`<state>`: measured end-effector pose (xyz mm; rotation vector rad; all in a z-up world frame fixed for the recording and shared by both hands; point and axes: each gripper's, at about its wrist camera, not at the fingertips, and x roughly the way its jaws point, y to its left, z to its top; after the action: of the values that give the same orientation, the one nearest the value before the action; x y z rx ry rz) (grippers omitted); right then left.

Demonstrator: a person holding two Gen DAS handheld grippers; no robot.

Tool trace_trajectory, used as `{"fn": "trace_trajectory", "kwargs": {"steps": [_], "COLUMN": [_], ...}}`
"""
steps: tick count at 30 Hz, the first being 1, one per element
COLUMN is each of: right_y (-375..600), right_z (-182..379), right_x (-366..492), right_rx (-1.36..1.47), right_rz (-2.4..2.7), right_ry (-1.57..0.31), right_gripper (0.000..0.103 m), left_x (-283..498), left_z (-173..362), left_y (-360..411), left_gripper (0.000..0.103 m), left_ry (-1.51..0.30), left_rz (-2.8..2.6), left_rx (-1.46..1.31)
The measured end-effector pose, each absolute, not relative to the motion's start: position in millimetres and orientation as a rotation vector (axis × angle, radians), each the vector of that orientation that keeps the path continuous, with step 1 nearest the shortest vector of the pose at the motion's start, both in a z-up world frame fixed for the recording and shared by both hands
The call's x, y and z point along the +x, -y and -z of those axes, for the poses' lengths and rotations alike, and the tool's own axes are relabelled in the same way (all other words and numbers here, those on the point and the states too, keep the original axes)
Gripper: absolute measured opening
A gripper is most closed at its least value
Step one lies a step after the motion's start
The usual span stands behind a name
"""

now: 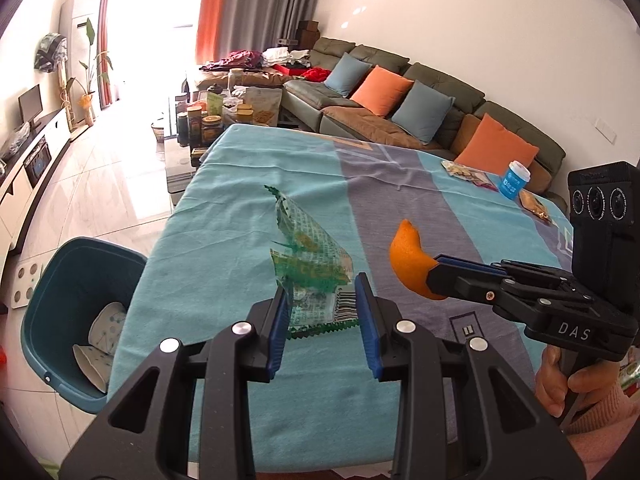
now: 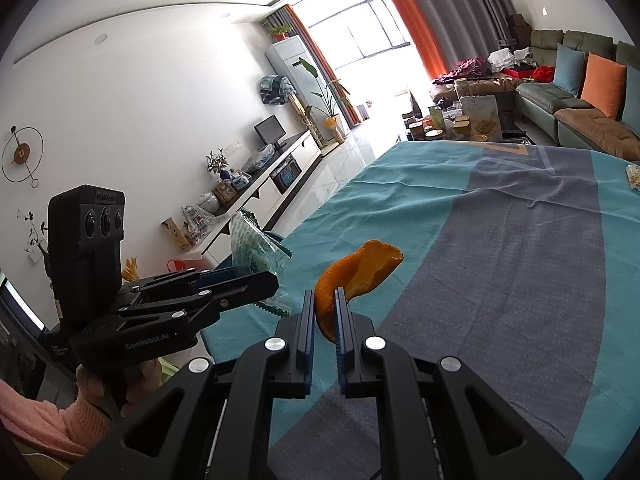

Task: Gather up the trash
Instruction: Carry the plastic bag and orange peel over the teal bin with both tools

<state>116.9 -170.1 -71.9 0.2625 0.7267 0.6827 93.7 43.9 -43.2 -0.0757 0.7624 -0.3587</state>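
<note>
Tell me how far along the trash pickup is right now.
Done: the teal bin beside the table already holds crumpled paper. In hand: the left gripper grips a green printed wrapper, and the right gripper is shut on an orange peel, both above the tablecloth. Left: snack wrappers and a blue cup at the far edge.

The bin (image 1: 76, 320) stands on the floor left of the tabletop (image 1: 248, 208); the sofa (image 1: 420, 100) is behind the tabletop, a cup (image 1: 516, 180) on its far right.
</note>
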Motion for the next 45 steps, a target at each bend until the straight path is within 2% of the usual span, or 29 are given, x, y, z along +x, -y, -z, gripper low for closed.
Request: {"fn": "trace_trajectory", "kwargs": {"steps": [18,45], "right_y": [131,35], "right_z": [71,67], "right_x": [126,146], "right_rx": [0.228,0.149], "right_rz": [-0.758,-0.953], "right_ry": [-0.752,-0.816], "right_gripper": [0.008,0.008], "left_x": [93,88], "left_z": [47,53], "left_y": [-82,-180], "left_gripper": [0.032,0.032], "left_ry": [-0.759,-0.752], "left_rz": [0.277,0.064], "left_rx": [-0.125,-0.183]}}
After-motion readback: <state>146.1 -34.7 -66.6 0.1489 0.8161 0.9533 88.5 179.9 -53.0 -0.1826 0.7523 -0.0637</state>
